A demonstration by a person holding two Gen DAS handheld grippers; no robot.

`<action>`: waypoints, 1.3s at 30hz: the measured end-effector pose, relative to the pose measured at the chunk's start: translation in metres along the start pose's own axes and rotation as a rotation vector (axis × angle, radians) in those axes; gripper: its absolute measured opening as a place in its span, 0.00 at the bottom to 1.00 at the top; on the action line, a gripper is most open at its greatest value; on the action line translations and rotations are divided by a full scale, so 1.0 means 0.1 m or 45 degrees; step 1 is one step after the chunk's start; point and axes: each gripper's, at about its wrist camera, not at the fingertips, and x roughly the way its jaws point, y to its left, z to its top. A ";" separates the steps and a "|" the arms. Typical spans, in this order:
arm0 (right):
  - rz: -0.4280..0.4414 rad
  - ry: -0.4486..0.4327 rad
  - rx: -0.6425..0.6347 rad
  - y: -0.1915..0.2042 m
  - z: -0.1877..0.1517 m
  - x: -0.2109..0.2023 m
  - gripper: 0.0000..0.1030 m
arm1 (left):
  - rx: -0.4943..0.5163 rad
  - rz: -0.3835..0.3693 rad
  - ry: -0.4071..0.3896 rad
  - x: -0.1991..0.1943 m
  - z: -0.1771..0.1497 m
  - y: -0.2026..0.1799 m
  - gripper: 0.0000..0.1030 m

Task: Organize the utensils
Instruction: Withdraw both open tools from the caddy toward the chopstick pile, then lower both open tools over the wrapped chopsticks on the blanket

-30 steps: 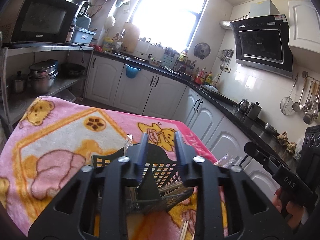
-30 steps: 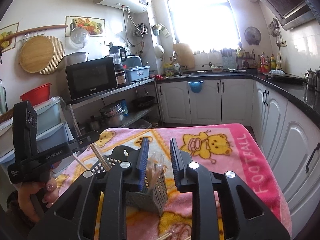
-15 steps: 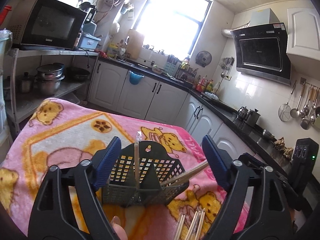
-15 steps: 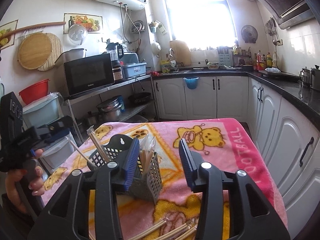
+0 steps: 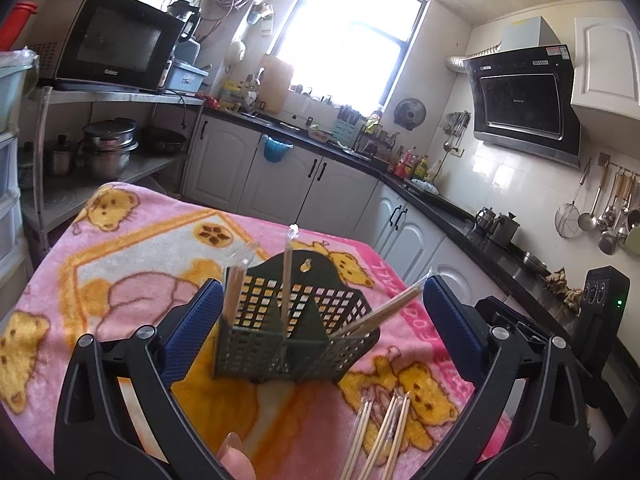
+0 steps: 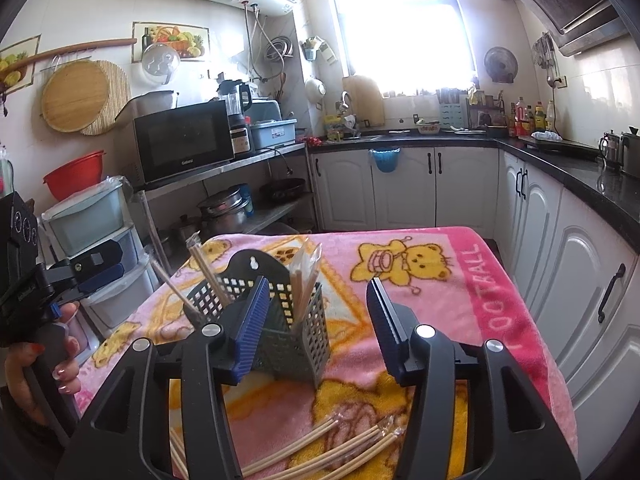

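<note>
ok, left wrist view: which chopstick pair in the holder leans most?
The pair in the right compartment of the holder: it tilts far right over the rim. The middle pair and left pair stand near upright.

A black microwave [image 6: 184,142] sits on a metal shelf [image 6: 256,156], steel pots [image 6: 224,210] below. A red basin [image 6: 74,174] tops plastic drawers [image 6: 86,216].

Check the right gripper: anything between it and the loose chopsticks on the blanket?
Nothing visible. The right gripper is open and empty above the blanket; the wrapped chopsticks lie loose in front of and below it, nothing on top. The utensil basket stands farther back, off that path.
</note>
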 end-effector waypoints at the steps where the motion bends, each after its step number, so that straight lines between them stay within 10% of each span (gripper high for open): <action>1: 0.006 0.006 -0.007 0.02 -0.02 -0.01 0.47 | 0.000 0.004 0.003 -0.02 -0.01 0.02 0.90; 39: 0.158 0.218 -0.048 0.33 -0.69 -0.15 0.47 | -0.137 0.190 0.173 -0.36 -0.73 0.55 0.90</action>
